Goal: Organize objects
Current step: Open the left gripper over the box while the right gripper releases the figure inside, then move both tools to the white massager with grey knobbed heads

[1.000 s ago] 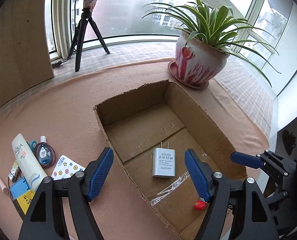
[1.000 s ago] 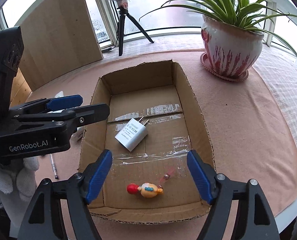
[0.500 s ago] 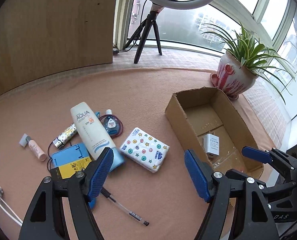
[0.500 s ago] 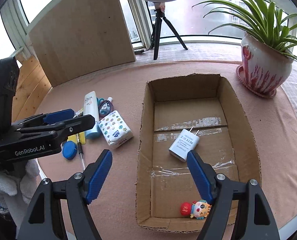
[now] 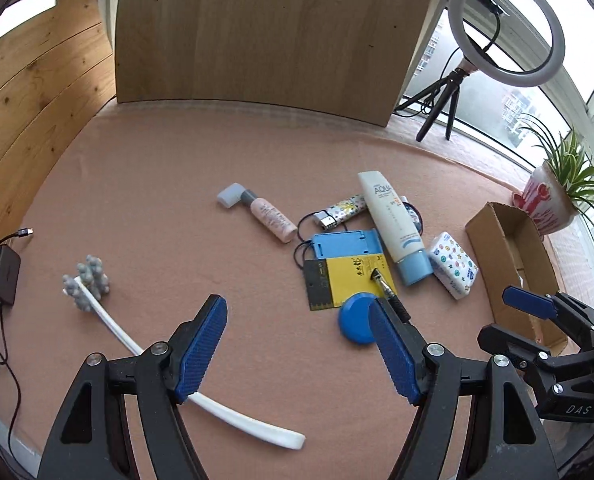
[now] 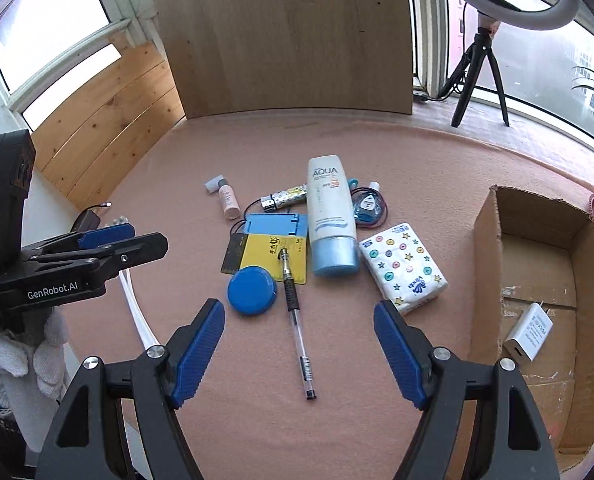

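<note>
1. Both views have swung off the cardboard box [image 6: 545,280] over to the loose pile on the surface [image 5: 177,200], so probably another pick is up next.
2. Left hand-held gripper [image 5: 297,344] and right hand-held gripper [image 6: 299,346] are both spread, nothing in them.
3. Pen [image 6: 295,316] lies nearest the right one; the charger [image 6: 529,332] is already boxed.
4. The box's near end is cut off.
</note>
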{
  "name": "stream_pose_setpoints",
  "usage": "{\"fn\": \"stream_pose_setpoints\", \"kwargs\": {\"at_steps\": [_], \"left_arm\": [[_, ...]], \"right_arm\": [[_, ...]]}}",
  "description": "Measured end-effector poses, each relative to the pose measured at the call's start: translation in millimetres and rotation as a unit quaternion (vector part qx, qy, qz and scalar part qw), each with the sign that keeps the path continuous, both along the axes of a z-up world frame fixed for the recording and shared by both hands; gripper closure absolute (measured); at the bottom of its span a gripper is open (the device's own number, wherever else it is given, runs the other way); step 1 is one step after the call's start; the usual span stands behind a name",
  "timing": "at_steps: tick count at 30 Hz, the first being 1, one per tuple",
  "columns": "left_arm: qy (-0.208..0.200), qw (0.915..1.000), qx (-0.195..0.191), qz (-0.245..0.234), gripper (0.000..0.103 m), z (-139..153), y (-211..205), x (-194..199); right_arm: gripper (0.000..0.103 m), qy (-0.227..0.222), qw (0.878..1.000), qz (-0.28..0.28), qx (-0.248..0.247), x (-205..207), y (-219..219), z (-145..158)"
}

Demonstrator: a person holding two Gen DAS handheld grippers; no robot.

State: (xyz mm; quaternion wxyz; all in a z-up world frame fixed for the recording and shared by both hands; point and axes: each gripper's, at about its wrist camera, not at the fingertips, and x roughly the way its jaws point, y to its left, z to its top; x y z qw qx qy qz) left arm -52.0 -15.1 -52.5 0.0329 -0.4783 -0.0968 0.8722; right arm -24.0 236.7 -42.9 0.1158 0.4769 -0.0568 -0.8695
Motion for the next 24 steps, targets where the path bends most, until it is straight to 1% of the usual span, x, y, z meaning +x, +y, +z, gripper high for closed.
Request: {"fn": "stream_pose_setpoints", "kwargs": {"at_steps": [4, 9, 14, 16, 19, 24], "left_arm": [[-0.004, 0.999, -0.005, 0.043, 0.027, -5.8, -48.1, 21.5], [-0.018, 0.9957, -0.008, 0.091, 0.027, -17.1, -99.3, 44.9], [-0.027, 0.992, -0.012, 0.123, 0.027, -28.8, -136.0, 66.1], [-0.032, 0.9906, -0.011, 0.133, 0.027, -34.6, -147.1, 71.9], [-0.038, 0.9888, -0.005, 0.144, 0.027, -43.1, -161.5, 78.5], [-0.049, 0.9872, 0.0, 0.152, 0.033, -55.4, -176.8, 82.0]], "right_arm": [[0.029, -0.002, 0.999, 0.042, 0.001, -8.6, -42.5, -2.5], [0.03, -0.008, 0.996, 0.094, 0.005, -16.9, -99.2, -10.1], [0.04, -0.024, 0.989, 0.146, 0.003, -23.9, -153.8, -20.9], [0.048, -0.03, 0.986, 0.165, 0.007, -26.7, -173.5, -25.5], [0.055, -0.04, 0.981, 0.19, 0.015, -32.3, -198.9, -33.8], [0.057, -0.049, 0.976, 0.21, 0.036, -42.5, -229.0, -48.1]]}}
